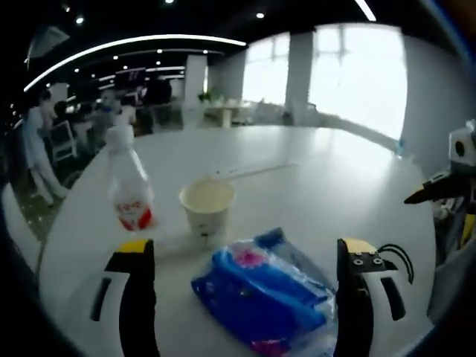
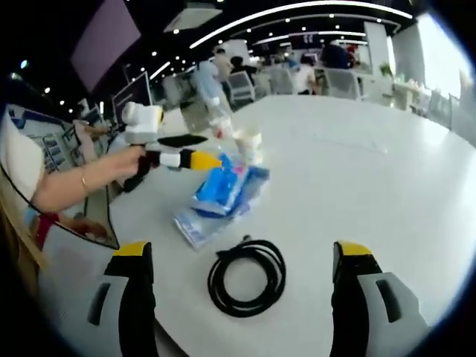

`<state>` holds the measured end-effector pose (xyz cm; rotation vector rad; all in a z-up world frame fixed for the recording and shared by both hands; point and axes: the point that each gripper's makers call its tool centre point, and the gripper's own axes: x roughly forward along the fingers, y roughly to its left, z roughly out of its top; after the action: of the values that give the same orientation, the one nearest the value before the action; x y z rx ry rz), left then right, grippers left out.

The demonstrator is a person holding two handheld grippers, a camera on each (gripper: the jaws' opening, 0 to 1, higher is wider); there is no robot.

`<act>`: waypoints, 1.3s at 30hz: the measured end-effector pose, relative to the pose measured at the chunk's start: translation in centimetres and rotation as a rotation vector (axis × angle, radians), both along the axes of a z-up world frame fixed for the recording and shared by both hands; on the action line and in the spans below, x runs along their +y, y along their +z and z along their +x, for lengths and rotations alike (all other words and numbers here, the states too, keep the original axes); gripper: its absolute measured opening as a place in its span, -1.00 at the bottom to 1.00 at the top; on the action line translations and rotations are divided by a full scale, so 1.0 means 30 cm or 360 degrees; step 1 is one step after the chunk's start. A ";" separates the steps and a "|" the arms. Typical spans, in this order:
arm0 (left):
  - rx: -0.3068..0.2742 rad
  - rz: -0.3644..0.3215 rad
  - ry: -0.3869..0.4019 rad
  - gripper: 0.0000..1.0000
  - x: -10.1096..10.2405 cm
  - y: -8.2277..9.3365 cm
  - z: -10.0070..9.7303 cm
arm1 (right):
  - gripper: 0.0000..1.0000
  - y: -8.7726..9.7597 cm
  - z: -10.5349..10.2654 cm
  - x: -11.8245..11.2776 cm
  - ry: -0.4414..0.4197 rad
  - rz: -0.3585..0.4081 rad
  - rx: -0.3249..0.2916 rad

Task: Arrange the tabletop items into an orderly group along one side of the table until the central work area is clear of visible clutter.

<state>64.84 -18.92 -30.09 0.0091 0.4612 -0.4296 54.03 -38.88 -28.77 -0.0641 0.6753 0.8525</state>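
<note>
While both grippers stand wide and hold nothing, four items sit on the white table [image 2: 387, 186], awaiting grouping.

Left gripper [image 1: 242, 256]: jaws wide apart, straddling the blue packet [image 1: 260, 297], which lies between and just ahead of them; paper cup [image 1: 207, 207] just beyond the packet, upright; plastic bottle [image 1: 130, 190] ahead and off toward the left jaw, upright, red label. Right gripper [image 2: 242, 260]: jaws wide apart, the coiled black cable [image 2: 247, 277] lying flat between them, near the tips. Handling advice, as judgement: close the left gripper on the packet's thick middle, not its loose film edge; lift low to avoid knocking the cup. Take the cable across several loops at once so the coil does not unwind when moved toward the packet side.
</note>
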 end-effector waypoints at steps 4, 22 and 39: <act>-0.0028 0.0016 -0.0024 0.98 0.007 0.039 -0.035 | 0.96 0.010 0.000 0.016 -0.0003 0.0018 0.0010; -0.0075 0.0084 -0.0130 0.98 -0.003 0.076 -0.187 | 0.90 0.022 0.001 0.119 0.0128 0.0001 -0.0008; -0.0050 0.0067 -0.0173 0.98 -0.017 0.090 -0.311 | 0.67 0.008 0.028 0.203 0.0233 -0.0032 0.0018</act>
<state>55.49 -19.44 -27.37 0.0816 0.4400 -0.5258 54.88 -32.78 -28.55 -0.1278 0.6959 0.9873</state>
